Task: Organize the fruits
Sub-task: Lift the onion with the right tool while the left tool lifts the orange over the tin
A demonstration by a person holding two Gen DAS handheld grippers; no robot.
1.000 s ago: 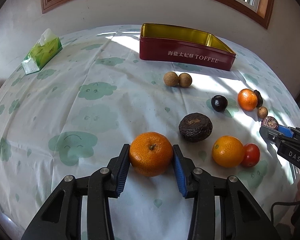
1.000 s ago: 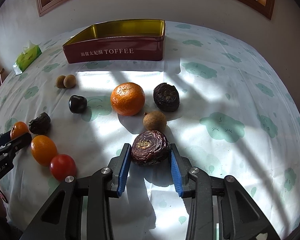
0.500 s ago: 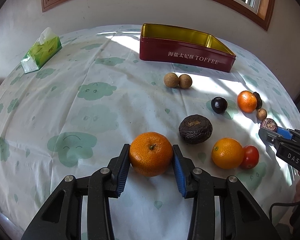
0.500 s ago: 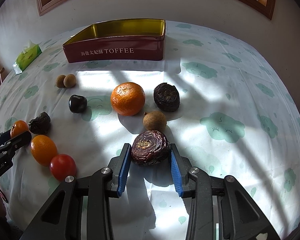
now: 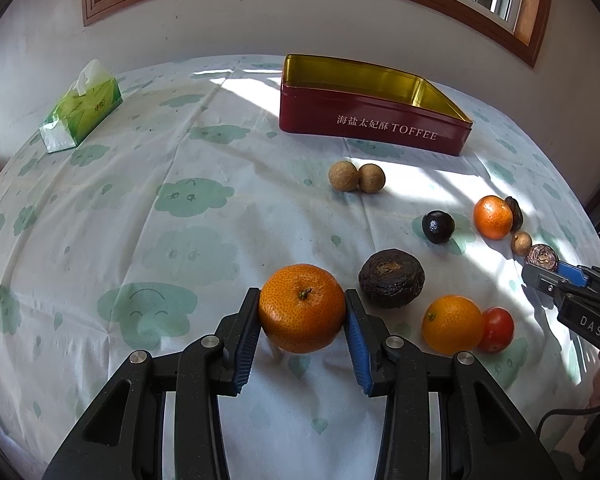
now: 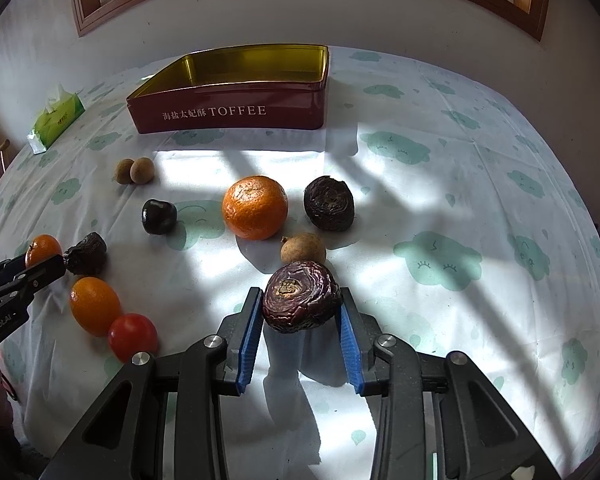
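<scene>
One dark fruit [image 5: 514, 213] — half-hidden behind tangerine [image 5: 493, 217]

Your bench [image 5: 204, 216] wore white cloth with green clouds; the tin [image 5: 374, 120] was maroon outside, gold inside; the tangerine [image 5: 302, 307] orange.

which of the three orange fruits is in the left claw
The big stem-up mandarin, pinched between the left claw's blue pads. The other two lie free on the cloth: one touching the red tomato, one farther back.

Open cloth [image 5: 148, 240] left of fruits, longans [image 5: 356, 177] before tin [image 5: 374, 128], seemingly passable
</scene>
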